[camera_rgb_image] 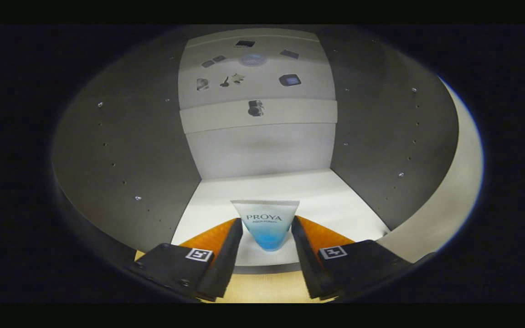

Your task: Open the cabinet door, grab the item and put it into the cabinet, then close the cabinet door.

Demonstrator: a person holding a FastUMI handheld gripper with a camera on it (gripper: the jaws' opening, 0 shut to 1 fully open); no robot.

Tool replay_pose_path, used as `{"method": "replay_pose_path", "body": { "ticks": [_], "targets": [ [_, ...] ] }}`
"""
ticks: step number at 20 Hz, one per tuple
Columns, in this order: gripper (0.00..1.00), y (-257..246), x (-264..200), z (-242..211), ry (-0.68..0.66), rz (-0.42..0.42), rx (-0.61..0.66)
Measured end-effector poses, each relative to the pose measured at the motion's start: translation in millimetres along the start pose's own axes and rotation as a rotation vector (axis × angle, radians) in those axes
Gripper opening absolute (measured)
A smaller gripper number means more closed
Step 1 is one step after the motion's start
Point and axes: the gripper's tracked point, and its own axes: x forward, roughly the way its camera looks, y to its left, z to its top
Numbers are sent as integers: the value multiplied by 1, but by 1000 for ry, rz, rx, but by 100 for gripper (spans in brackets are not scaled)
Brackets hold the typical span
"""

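Left wall [121,150]: a grey side panel of the cabinet, dotted with rows of shelf-pin holes, which suggests the shelf height can be changed.
Gripper [267,237]: reaches in through the open front, with one finger on each side of the tube.
Jaws: clenched on the tube, with both fingers pressing its sides near the lower end, so it hangs upright between them rather than lying flat.
Tube [267,223]: a white-to-blue cosmetic tube, flat crimped end up and cap end down, held over the front edge of the floor; whether it touches the floor cannot be told.
Floor [262,187]: the pale cabinet bottom, bare beyond the tube, with room left to set it down further in.
Back wall [262,146]: a pale panel facing the fingers, with a shelf edge above it.
Right wall [381,136]: a grey panel matching the left one.
Door: not identifiable; the pale curved surface [454,182] at far right may be the door or the frame.
Stage: judged to be mid-placement, with release and door closing still to come.
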Motion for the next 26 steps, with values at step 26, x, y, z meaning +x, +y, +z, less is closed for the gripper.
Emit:
{"method": "replay_pose_path", "body": {
  "ticks": [26],
  "targets": [
    [91, -55, -351, -56, -507, 64, -33]
  ]
}}
